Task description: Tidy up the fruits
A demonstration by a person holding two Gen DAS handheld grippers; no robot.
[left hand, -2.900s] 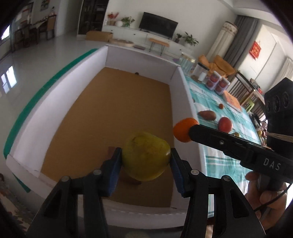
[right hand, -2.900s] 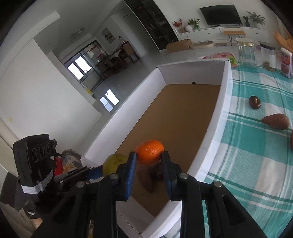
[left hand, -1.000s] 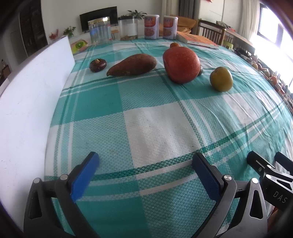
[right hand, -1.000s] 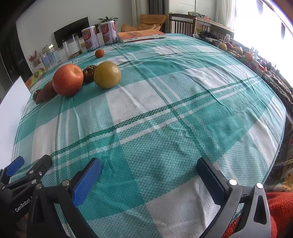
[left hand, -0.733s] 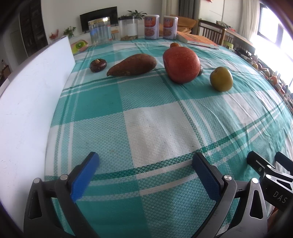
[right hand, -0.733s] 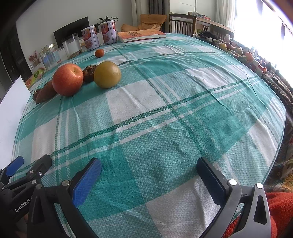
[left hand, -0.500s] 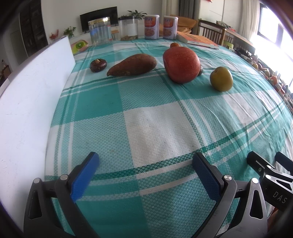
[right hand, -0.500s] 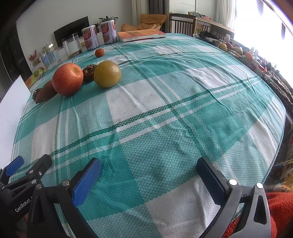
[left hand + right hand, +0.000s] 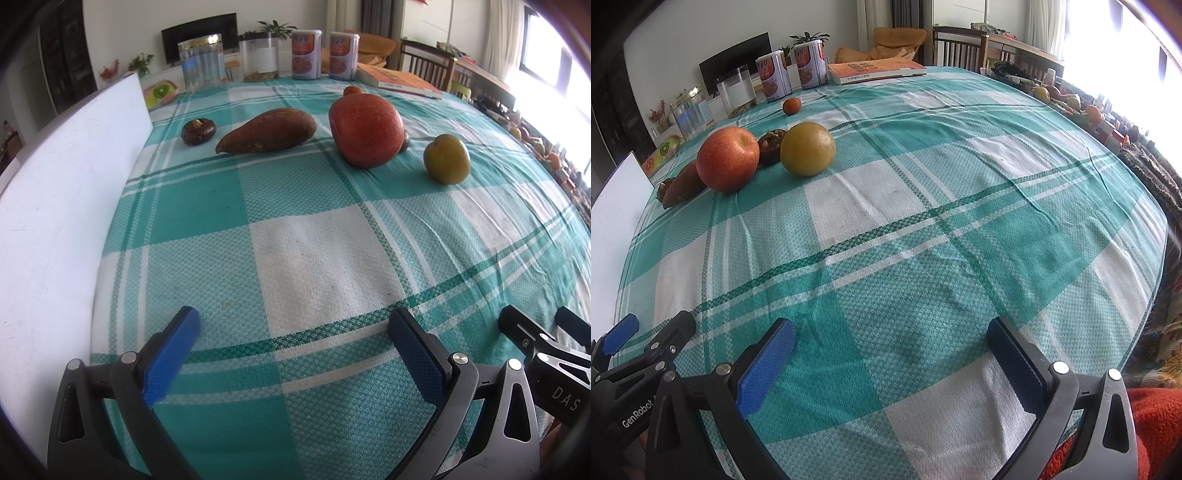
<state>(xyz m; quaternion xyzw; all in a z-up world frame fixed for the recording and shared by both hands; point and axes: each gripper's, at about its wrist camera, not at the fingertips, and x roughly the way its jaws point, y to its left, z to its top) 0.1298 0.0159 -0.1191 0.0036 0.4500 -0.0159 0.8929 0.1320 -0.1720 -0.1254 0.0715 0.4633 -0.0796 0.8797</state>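
On the teal checked tablecloth (image 9: 303, 236) lie a red apple (image 9: 365, 129), a brown sweet potato (image 9: 267, 131), a dark round fruit (image 9: 198, 132), a yellow-green fruit (image 9: 447, 158) and a small orange fruit (image 9: 352, 89). The right wrist view shows the apple (image 9: 727, 163), the yellow-green fruit (image 9: 808, 148), a dark fruit (image 9: 771, 146) between them and the small orange fruit (image 9: 792, 106). My left gripper (image 9: 295, 325) is open and empty, well short of the fruits. My right gripper (image 9: 892, 332) is open and empty too, beside it to the right.
The white box wall (image 9: 66, 192) runs along the left edge of the cloth. Jars (image 9: 199, 61), two cans (image 9: 306, 55) and an orange book (image 9: 399, 79) stand at the far side. More clutter lines the right edge (image 9: 1082, 107). A red sleeve (image 9: 1152, 424) is at bottom right.
About three seconds ago each gripper held a fruit over the box; now both are open and empty over the cloth. Nothing has moved in the last second.
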